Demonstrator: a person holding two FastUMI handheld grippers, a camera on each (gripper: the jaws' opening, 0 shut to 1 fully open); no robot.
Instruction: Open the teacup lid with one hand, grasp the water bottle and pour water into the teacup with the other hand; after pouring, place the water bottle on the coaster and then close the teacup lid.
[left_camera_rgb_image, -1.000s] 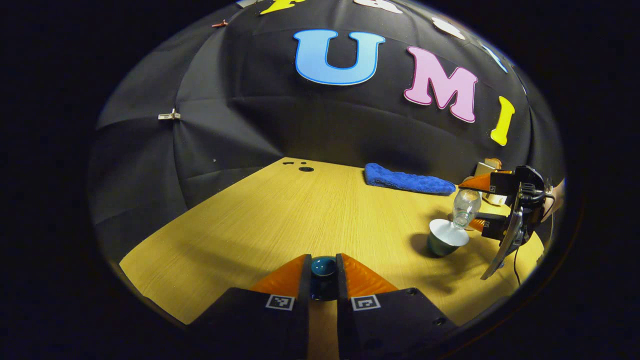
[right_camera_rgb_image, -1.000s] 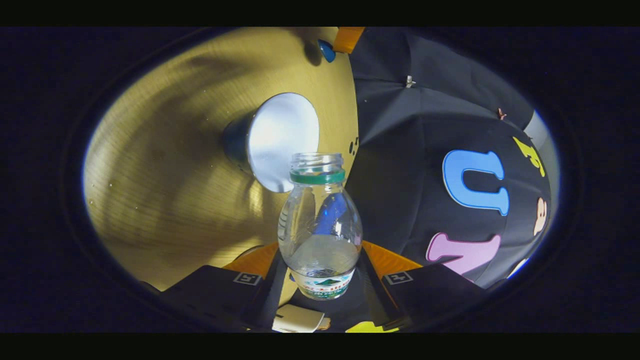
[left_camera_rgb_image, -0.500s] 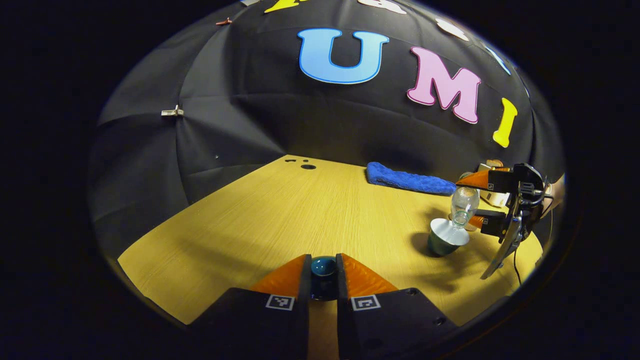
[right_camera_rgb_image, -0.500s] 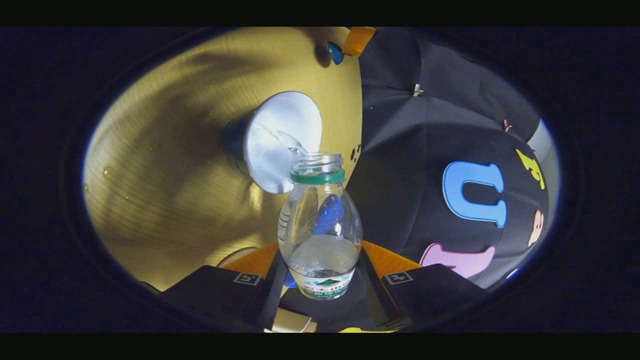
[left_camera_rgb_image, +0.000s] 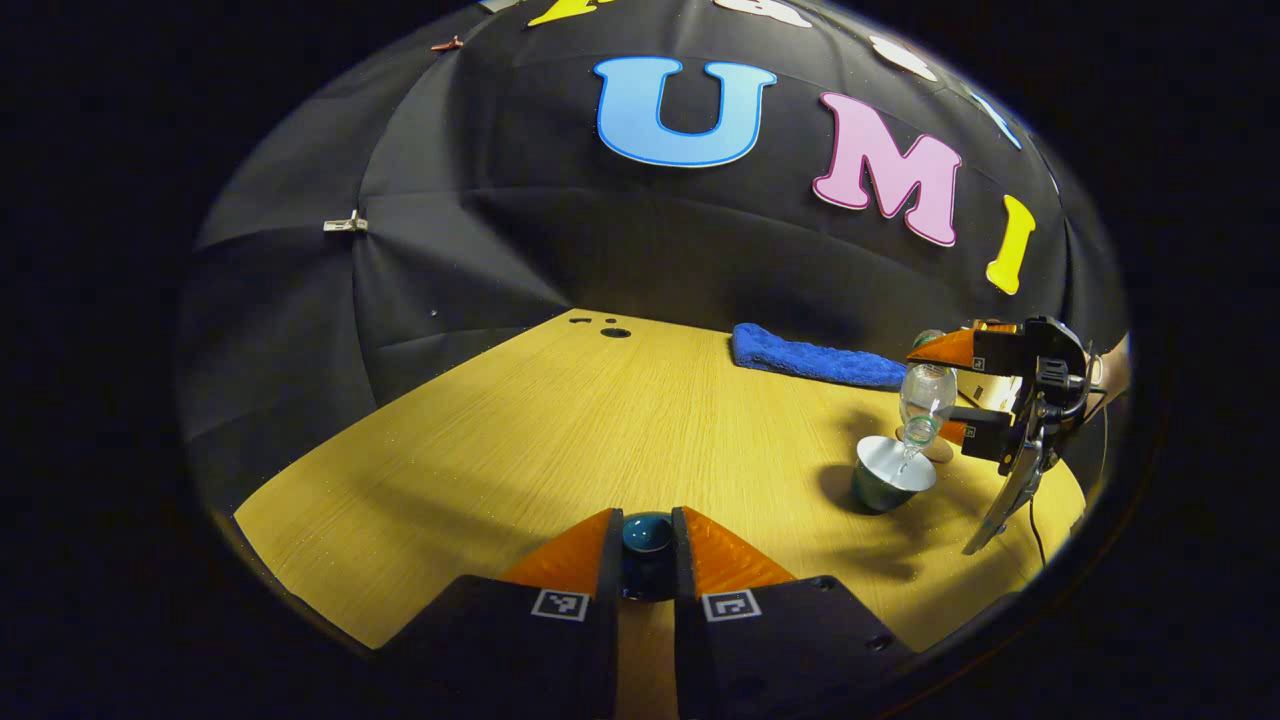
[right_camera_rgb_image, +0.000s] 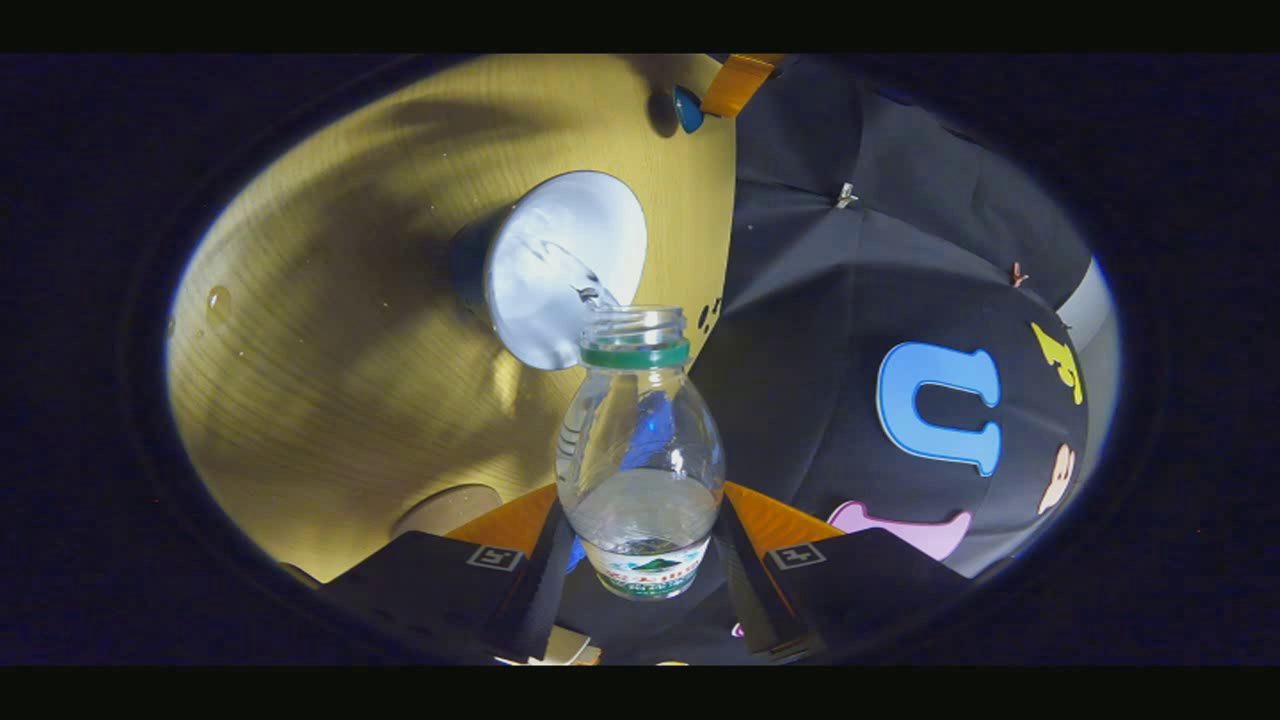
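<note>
My left gripper is shut on the dark teal teacup lid, held low over the wooden table at the near edge. Far to the right stands the teal teacup with its pale inside showing. My right gripper holds the clear water bottle tipped mouth-down over the cup. In the right gripper view the right gripper is shut on the bottle, and a thin stream of water runs from its open mouth into the teacup. The round coaster lies just beside the gripper.
A folded blue cloth lies at the back of the table by the black wall. Small dark holes mark the far table corner. A few water drops sit on the wood. The left gripper's finger and lid show far off in the right gripper view.
The right gripper has tipped the bottle further and water now streams into the teacup. The left gripper has stayed put with the lid.
</note>
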